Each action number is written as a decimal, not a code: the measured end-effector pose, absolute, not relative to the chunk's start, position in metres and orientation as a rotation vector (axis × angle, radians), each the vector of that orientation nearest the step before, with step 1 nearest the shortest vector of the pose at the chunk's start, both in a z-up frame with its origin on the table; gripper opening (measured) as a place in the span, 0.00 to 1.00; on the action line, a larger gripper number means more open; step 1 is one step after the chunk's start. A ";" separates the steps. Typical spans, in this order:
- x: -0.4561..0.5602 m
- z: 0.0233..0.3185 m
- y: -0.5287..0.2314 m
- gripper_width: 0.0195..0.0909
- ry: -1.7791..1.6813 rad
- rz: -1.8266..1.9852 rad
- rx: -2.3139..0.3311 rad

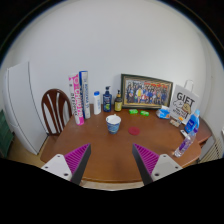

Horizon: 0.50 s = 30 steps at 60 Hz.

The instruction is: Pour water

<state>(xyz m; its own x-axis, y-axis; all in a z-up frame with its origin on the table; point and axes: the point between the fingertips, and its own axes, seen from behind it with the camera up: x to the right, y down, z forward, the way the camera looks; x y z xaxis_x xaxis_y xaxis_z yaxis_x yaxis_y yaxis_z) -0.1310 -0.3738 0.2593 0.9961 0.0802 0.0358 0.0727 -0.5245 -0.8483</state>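
2 fingers of the gripper spread wide, holding nothing. Beyond them, a cup stands alone on the wooden table. Farther back, bottles, a framed photo and a chair.

- The word "GIFT" stands in dark capitals on a white bag at the far end of the wooden table.
- Lettering on the upright pink and white boxes is too small to read.
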 end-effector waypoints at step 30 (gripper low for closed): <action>0.125 0.168 -0.381 0.92 0.006 -0.137 -2.132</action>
<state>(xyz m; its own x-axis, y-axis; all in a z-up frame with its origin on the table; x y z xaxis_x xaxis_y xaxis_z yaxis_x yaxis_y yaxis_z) 0.1247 -0.3812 0.1677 0.9937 -0.0581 0.0960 0.0501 -0.5357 -0.8429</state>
